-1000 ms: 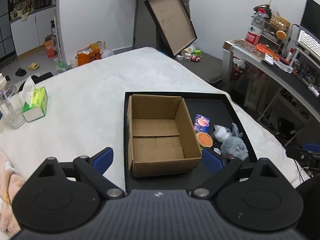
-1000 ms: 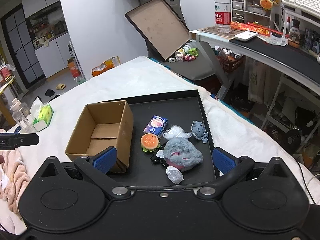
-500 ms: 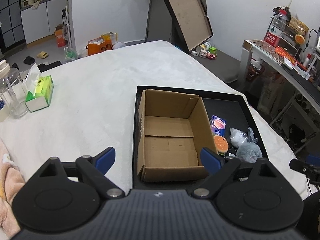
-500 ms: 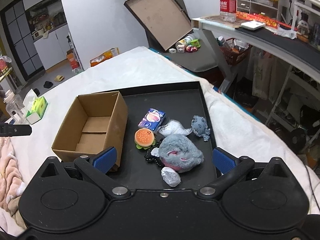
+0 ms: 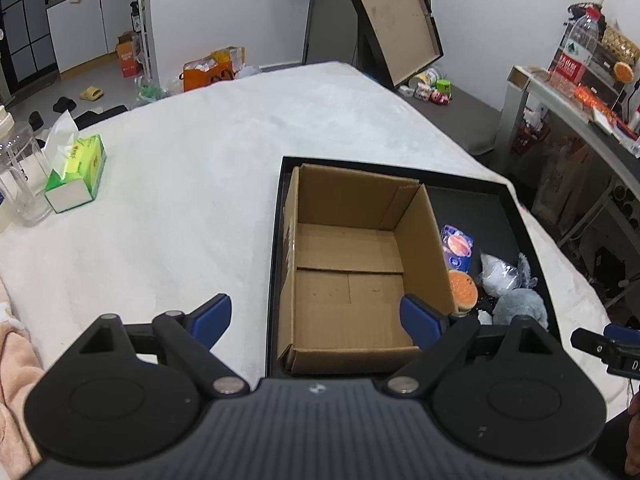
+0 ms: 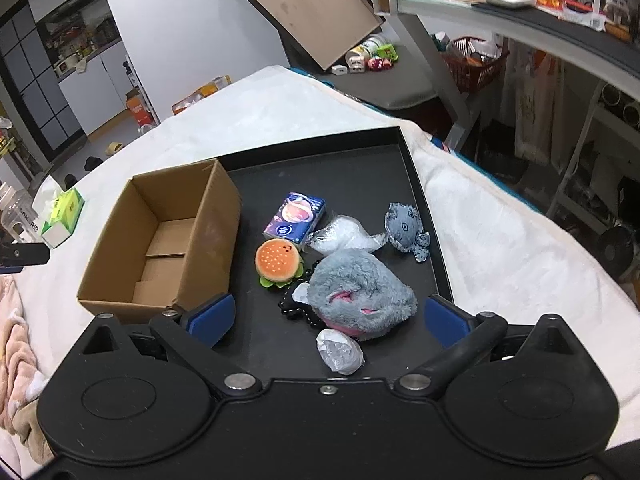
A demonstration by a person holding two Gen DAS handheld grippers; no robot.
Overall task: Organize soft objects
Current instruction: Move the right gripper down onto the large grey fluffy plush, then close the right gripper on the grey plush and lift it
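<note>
An empty cardboard box (image 5: 352,264) (image 6: 168,240) stands in the left half of a black tray (image 6: 352,176) (image 5: 472,200) on a white-covered bed. To the box's right lie a grey plush (image 6: 360,292) (image 5: 520,308), a burger plush (image 6: 279,262) (image 5: 463,289), a small grey octopus toy (image 6: 406,226), a tissue pack (image 6: 295,215) (image 5: 457,246), a clear plastic bag (image 6: 344,234) and a crumpled white wad (image 6: 340,351). My left gripper (image 5: 316,318) hovers open over the box's near end. Above the grey plush, my right gripper (image 6: 327,318) is open and holds nothing.
A green tissue box (image 5: 76,174) and a clear jar (image 5: 18,176) sit at the bed's left. Pink cloth (image 6: 18,360) lies at the near left. A desk (image 6: 520,20) with clutter stands to the right. A tilted board (image 5: 394,20) leans beyond the bed.
Both grippers have moved closer to the tray and lower; the box and the plush toys look larger. Both stay open. Nothing on the tray has moved.
</note>
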